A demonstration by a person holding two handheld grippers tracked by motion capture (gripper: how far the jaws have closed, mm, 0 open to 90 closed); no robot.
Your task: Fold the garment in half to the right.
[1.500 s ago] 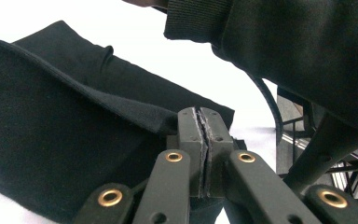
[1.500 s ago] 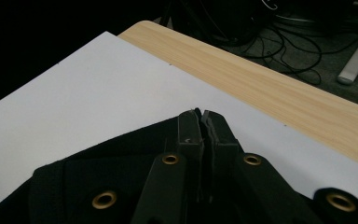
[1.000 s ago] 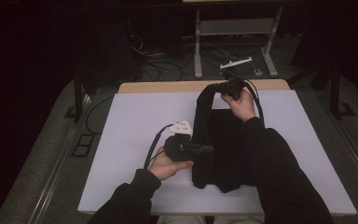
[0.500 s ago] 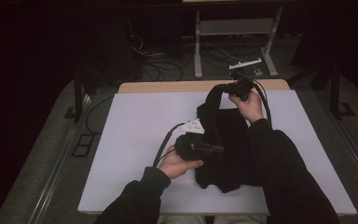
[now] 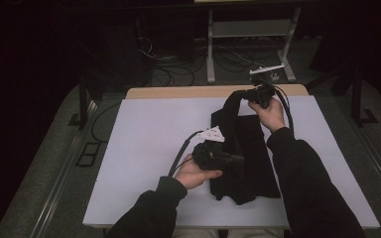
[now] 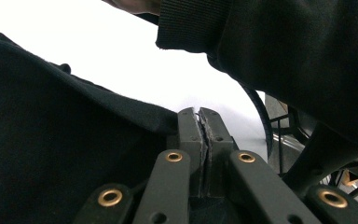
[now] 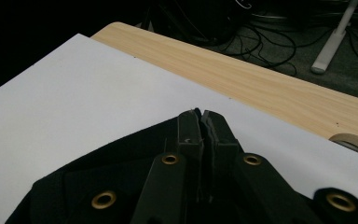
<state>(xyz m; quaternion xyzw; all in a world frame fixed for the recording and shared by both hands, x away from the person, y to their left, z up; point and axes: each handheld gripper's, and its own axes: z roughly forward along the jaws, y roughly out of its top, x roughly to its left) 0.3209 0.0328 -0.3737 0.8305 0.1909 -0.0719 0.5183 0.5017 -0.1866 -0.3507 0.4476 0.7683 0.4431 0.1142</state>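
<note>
A black garment (image 5: 245, 144) lies on the white table cover (image 5: 149, 134), right of the middle. My left gripper (image 5: 237, 159) is shut on the garment's near left edge; in the left gripper view the jaws (image 6: 199, 119) meet with the cloth (image 6: 51, 140) pinched beside them. My right gripper (image 5: 245, 94) is shut on the garment's far edge and holds it lifted near the back of the table. In the right gripper view the shut jaws (image 7: 200, 119) sit over the black cloth (image 7: 98, 182).
A wooden table edge (image 7: 270, 86) runs along the back beyond the white cover. A roll of tape (image 7: 354, 142) rests on it at the right. The person's right sleeve (image 6: 284, 56) hangs close above the left gripper. Cables and a white stand (image 5: 213, 54) lie on the floor behind.
Both hands have shifted a little to the right with the garment still gripped. The lifted far edge has moved with the right gripper.
</note>
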